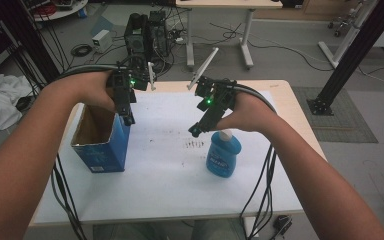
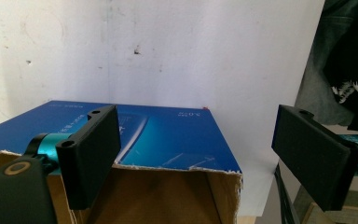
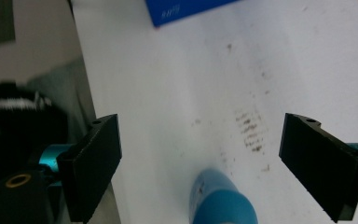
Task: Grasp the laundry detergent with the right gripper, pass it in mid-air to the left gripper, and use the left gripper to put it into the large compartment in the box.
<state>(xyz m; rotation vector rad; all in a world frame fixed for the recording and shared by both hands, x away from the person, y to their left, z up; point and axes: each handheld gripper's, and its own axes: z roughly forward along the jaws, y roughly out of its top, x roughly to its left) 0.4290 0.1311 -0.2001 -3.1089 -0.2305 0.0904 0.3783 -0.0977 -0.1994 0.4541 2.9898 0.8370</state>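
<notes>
My left gripper point(image 1: 128, 119) hangs over the open top of the blue box point(image 1: 102, 150), which stands upright near the table's point(image 1: 170, 195) left edge; jaws spread wide, nothing between them. In the left gripper view one pad point(image 2: 93, 154) sits over the torn cardboard rim, the other out past the box's corner, neither touching it that I can see. My right gripper point(image 1: 196, 131) is tilted down toward the middle of the white table top, jaws likewise wide apart and empty. The blue bottle point(image 1: 223, 152) stands upright just beside it, toward the right half of the table, white cap under my right hand point(image 1: 247, 114). In the right gripper view the bottle point(image 3: 221, 198) rises between the pads, clear of both. Dark smudges point(image 1: 195, 144) mark the surface between box and bottle.
</notes>
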